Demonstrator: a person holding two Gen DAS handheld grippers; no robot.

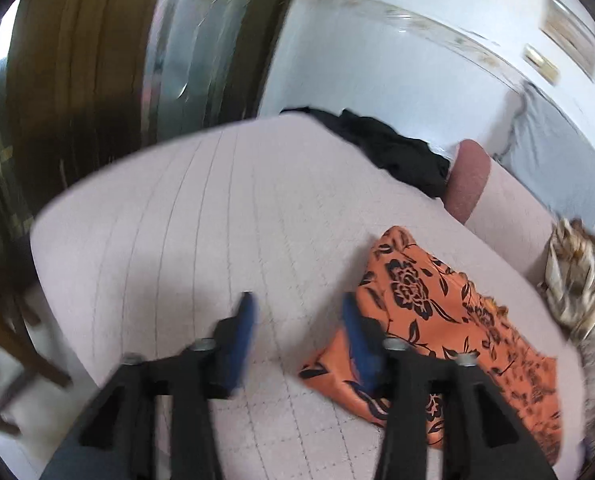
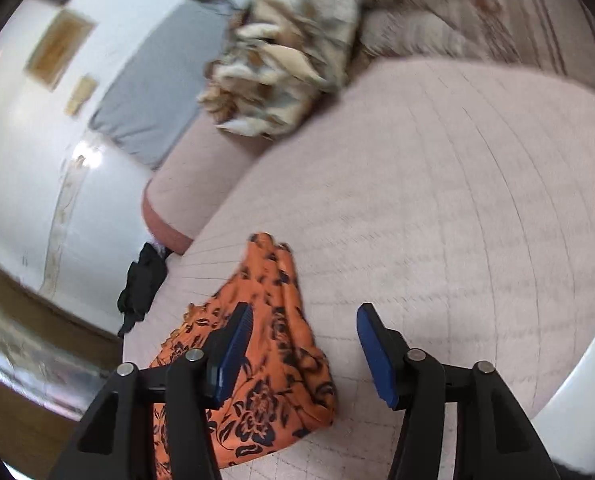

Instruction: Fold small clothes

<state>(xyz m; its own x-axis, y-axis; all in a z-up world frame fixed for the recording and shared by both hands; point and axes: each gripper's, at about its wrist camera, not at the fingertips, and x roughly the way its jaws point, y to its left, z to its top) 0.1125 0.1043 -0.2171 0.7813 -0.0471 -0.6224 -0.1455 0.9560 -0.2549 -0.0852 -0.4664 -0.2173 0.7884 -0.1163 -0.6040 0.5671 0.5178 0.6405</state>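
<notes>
An orange black-flowered cloth garment [image 1: 437, 320] lies crumpled on the pale pink quilted bed [image 1: 177, 220]. Left gripper [image 1: 297, 320] and right gripper [image 2: 305, 332] hover with jaws released, seemingly empty despite blur.

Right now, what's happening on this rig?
A person is working with two handheld grippers over a pale quilted bed. Both the left gripper and the right gripper are open and hold nothing. An orange floral garment lies rumpled on the bed between them, not yet folded flat. A black garment sits at the far edge and a beige patterned one near the pillows. The views are motion-blurred.
</notes>
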